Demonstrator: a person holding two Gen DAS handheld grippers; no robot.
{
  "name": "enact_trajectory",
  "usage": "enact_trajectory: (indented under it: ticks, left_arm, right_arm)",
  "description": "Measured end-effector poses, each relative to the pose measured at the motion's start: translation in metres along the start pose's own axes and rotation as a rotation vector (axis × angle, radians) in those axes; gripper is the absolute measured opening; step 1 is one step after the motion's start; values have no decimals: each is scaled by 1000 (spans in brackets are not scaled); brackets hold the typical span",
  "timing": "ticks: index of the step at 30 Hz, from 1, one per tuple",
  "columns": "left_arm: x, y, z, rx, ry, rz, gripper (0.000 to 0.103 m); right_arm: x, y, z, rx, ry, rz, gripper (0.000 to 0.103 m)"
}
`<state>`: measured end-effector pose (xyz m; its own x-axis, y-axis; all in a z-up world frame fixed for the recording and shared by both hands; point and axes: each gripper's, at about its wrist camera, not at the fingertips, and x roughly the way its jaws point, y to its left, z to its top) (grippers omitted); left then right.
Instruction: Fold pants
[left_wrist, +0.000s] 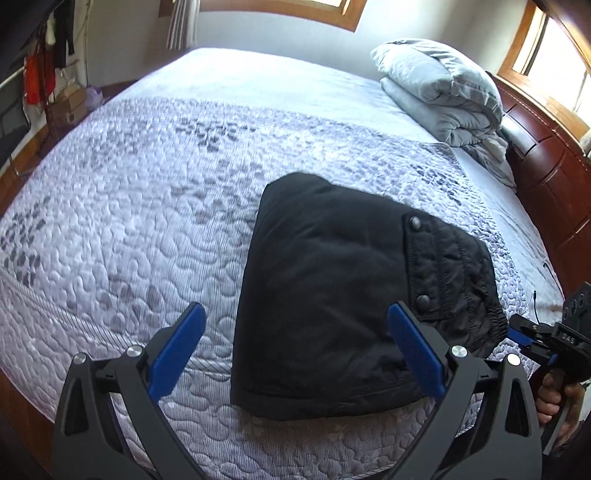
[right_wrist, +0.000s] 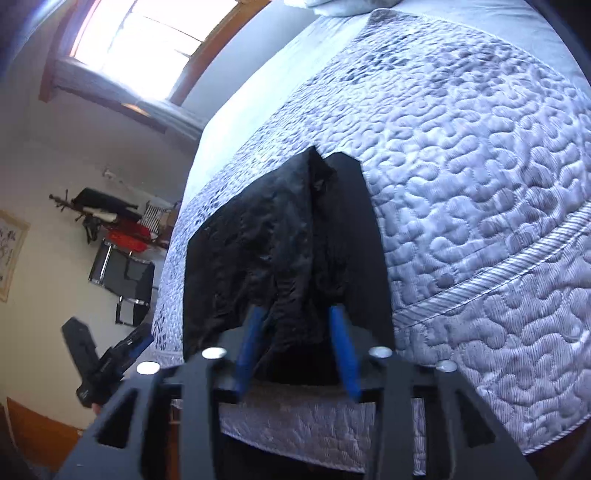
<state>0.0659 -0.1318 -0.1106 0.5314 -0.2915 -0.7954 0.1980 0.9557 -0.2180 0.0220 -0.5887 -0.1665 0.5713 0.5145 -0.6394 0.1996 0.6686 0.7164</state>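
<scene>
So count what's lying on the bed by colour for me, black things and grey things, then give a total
Black: 1, the folded pants
Grey: 1, the folded duvet near the headboard
Total: 2

- Left wrist view: looks forward and down past its own left gripper (left_wrist: 295, 325) across the bed (left_wrist: 147, 206), towards the headboard (left_wrist: 546, 177); pants (left_wrist: 332, 280) near.
- Right wrist view: rolled sideways, set low at the bed (right_wrist: 480, 184) edge, very near the pants (right_wrist: 273, 251), window (right_wrist: 147, 40) beyond.
- Shared: pants, quilted bed top; each view catches the other gripper at its edge.
</scene>
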Motion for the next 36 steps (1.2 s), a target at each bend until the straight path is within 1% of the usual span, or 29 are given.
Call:
enact_trajectory:
  ticks: [4, 5, 8, 13, 15, 17, 18, 19, 25, 30, 36]
  left_arm:
    - [-9, -8, 5, 24, -28, 2, 99]
    - [-11, -10, 6, 29, -35, 3, 99]
    - [-13, -13, 7, 48, -45, 10, 99]
    - [-14, -18, 8, 68, -49, 27, 99]
    - [-14, -19, 9, 73, -50, 27, 99]
    - [-13, -21, 9, 78, -52, 30, 99]
    - [-13, -21, 9, 80, -51, 31, 99]
    - [-12, -22, 9, 83, -48, 33, 99]
    - [-8, -23, 8, 105, -32, 36, 99]
    - [-3, -18, 5, 97, -20, 55, 99]
    - [6, -5, 1, 43, 14, 45, 99]
  right_arm:
    - [12, -6, 7, 26, 13, 7, 46]
    - [16, -6, 9, 25, 21, -3, 51]
    - [25, -3, 12, 4, 31, -21, 56]
    - [33, 1, 11, -7, 50, -43, 60]
    - [37, 4, 7, -42, 67, -71, 60]
    - [41, 6, 2, -52, 97, -67, 55]
    - [41, 6, 1, -54, 98, -67, 52]
    - [42, 6, -1, -56, 96, -63, 45]
    - [36, 10, -2, -69, 74, -51, 35]
    - [23, 15, -3, -78, 62, -47, 33]
    - [25, 7, -8, -48, 68, -37, 33]
